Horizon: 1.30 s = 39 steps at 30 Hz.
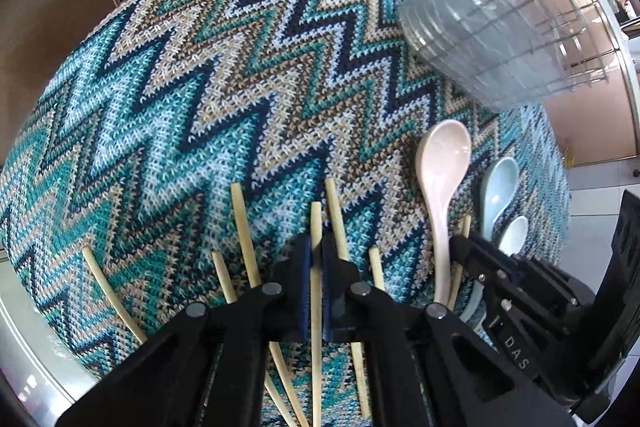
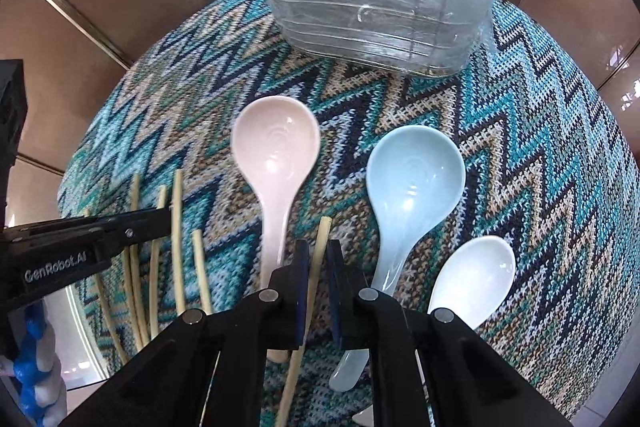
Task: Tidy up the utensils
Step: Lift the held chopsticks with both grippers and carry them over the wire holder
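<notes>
One chopstick [image 1: 316, 227] is pinched by the left gripper [image 1: 317, 267], and another chopstick [image 2: 322, 247] by the right gripper [image 2: 318, 267], likely so they can be paired. The spoons [image 2: 276, 147] are laid side by side on the mat [image 1: 200, 87], near the clear basket [image 2: 372, 7].

Chopsticks [image 2: 176, 239] left of spoons [image 2: 276, 163]

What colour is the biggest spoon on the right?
Pale blue spoon, clearest in the right wrist view.
</notes>
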Motion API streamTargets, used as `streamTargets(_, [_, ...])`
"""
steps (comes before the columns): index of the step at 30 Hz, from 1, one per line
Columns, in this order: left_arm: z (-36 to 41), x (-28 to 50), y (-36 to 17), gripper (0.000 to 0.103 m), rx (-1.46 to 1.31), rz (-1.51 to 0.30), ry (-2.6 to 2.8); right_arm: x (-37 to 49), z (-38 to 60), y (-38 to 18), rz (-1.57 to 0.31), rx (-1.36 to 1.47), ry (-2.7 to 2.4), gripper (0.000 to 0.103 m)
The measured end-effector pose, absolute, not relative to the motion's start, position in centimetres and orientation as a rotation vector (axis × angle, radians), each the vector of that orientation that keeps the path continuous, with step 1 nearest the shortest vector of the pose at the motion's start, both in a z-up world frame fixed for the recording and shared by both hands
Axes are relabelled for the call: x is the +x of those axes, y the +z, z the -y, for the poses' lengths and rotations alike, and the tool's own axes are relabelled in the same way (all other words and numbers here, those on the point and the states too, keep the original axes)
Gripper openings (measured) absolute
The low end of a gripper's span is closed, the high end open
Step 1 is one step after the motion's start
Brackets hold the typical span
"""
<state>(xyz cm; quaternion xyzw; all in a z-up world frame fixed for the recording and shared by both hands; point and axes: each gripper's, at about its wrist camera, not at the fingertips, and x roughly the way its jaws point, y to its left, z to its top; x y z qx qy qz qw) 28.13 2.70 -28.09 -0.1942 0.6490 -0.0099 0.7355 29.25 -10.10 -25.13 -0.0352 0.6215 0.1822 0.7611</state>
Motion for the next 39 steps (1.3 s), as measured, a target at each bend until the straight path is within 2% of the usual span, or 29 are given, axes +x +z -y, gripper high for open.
streamTargets(13, [-6.2, 22.0, -21.1, 0.004, -0.478, -1.172, -0.113, 23.4, 12.0, -18.3, -1.137, -0.024, 0.527, 0.006])
streamTargets(21, [-8.0, 18.5, -14.9, 0.004, -0.514, -0.967, -0.163, 20.1, 13.2, -12.0, -0.885, 0.06, 0.581, 0.006])
streamTargets(23, [-8.4, 18.4, -12.0, 0.004, -0.521, -0.873, -0.173, 20.1, 13.6, -9.9, -0.811, 0.066, 0.577, 0.006])
streamTargets(32, [-6.6, 23.7, -3.1, 0.004, -0.53, -0.58, -0.243, 23.8, 15.1, -0.4, -0.482, 0.099, 0.578, 0.006])
streamTargets(39, [-4.5, 29.0, -0.2, 0.004, -0.475, -0.35, -0.171, 29.0, 14.1, 1.3, -0.293, 0.109, 0.554, 0.006])
